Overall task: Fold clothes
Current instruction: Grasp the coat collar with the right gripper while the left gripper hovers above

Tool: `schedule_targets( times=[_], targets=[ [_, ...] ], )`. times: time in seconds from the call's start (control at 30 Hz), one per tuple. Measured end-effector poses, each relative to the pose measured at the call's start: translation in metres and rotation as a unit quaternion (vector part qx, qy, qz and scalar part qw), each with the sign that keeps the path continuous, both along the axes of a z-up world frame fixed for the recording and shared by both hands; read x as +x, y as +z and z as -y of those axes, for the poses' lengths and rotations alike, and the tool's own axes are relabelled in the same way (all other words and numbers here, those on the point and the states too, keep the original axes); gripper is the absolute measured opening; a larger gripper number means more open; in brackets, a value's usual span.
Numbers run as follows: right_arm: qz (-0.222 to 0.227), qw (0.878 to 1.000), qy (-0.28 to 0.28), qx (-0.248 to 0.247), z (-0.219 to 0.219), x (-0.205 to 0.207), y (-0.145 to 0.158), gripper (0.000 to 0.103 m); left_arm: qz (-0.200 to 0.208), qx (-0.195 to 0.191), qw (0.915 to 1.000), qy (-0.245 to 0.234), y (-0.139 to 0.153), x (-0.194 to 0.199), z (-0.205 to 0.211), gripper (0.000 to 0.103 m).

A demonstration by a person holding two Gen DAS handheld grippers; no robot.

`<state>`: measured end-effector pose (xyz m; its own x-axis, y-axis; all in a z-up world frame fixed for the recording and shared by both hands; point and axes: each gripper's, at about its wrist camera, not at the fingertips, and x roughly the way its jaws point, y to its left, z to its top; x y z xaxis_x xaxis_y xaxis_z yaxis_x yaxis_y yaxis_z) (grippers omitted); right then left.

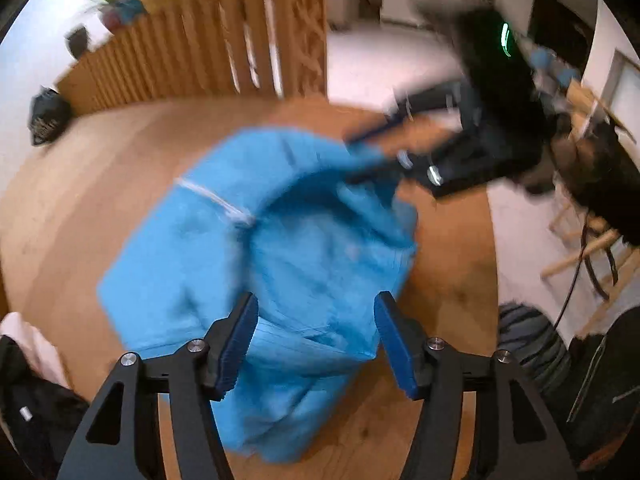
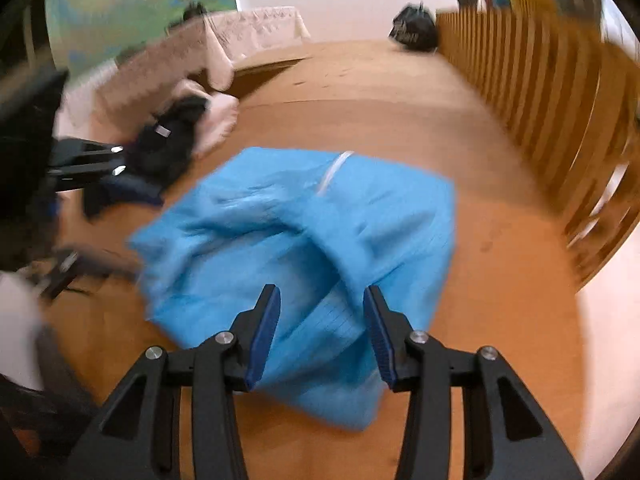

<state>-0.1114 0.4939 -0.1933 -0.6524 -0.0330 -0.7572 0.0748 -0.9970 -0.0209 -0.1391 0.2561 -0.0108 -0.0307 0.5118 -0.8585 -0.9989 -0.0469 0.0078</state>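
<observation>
A: While both views are smeared, we still see the blue garment (image 1: 256,264) bunched on the wooden table (image 1: 80,208), directly ahead of and below both grippers.

B: Jaw state?

A: Left gripper (image 1: 316,332) parted, nothing pinched; cloth shows through the gap. Right gripper (image 2: 320,328) likewise spread, no contact we can confirm.

B: Axis?

A: In the right wrist view we judge the long axis runs near-right to far-left. White drawstring (image 2: 332,172) marks the far edge.

B: Nearer hand?

A: We can't call it; they sit on opposite sides of the heap.
</observation>
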Motion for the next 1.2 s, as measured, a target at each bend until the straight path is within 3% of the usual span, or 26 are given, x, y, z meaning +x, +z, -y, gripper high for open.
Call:
schedule_targets(
  times=[0.1, 0.17, 0.27, 0.33, 0.43, 0.47, 0.57, 0.67, 0.73, 0.77, 0.83, 0.93, 1.03, 1.2],
  targets=[
    [0.008, 0.998, 0.039, 0.046, 0.014, -0.015, -0.002, 0.05, 0.007, -0.076, 0.997, 0.011, -0.047, -0.009, 0.001, 0.058],
    [0.015, 0.996, 0.063, 0.064, 0.019, -0.026, -0.004, 0.05, 0.022, -0.086, 0.9957, 0.028, -0.059, -0.019, 0.012, 0.057],
    [0.027, 0.993, 0.088, 0.071, 0.021, -0.044, -0.008, 0.05, 0.024, -0.054, 0.9976, 0.036, -0.039, -0.023, 0.02, 0.058],
    [0.055, 0.994, 0.09, 0.003, 0.009, -0.062, -0.012, 0.049, 0.005, -0.028, 0.9992, 0.027, -0.019, -0.022, 0.019, 0.058],
    [0.099, 0.983, 0.074, -0.139, -0.018, -0.077, -0.021, 0.015, -0.025, -0.003, 0.9996, 0.011, 0.0, -0.024, 0.007, 0.058],
    [0.108, 0.977, 0.065, -0.174, -0.027, -0.079, -0.026, 0.014, -0.035, -0.001, 0.9994, 0.01, 0.0, -0.028, 0.001, 0.059],
    [0.113, 0.949, 0.042, -0.293, -0.059, -0.083, -0.042, 0.014, -0.038, -0.021, 0.9989, 0.017, -0.016, -0.041, -0.015, 0.059],
    [0.122, 0.878, 0.023, -0.462, -0.091, -0.08, -0.068, 0.014, -0.015, -0.033, 0.9991, 0.024, -0.027, -0.044, -0.021, 0.059],
    [0.123, 0.85, 0.002, -0.512, -0.107, -0.074, -0.08, 0.014, -0.015, -0.032, 0.9993, 0.015, -0.025, -0.04, -0.022, 0.059],
    [0.126, 0.866, -0.012, -0.484, -0.109, -0.072, -0.079, 0.014, -0.02, -0.031, 0.9993, 0.008, -0.024, -0.036, -0.023, 0.059],
    [0.132, 0.91, -0.043, -0.392, -0.112, -0.066, -0.072, 0.014, -0.027, -0.026, 0.9993, -0.003, -0.018, -0.031, -0.028, 0.059],
    [0.128, 0.945, -0.044, -0.298, -0.099, -0.054, -0.048, 0.017, -0.027, -0.016, 0.9993, -0.018, -0.008, -0.024, -0.037, 0.059],
    [0.088, 0.97, -0.032, -0.225, -0.08, -0.03, -0.016, 0.021, -0.044, -0.013, 0.9982, -0.039, 0.002, -0.018, -0.048, 0.059],
    [0.08, 0.977, -0.012, -0.198, -0.057, -0.003, -0.007, 0.021, -0.057, -0.013, 0.9969, -0.053, 0.011, -0.016, -0.058, 0.059]
  ],
)
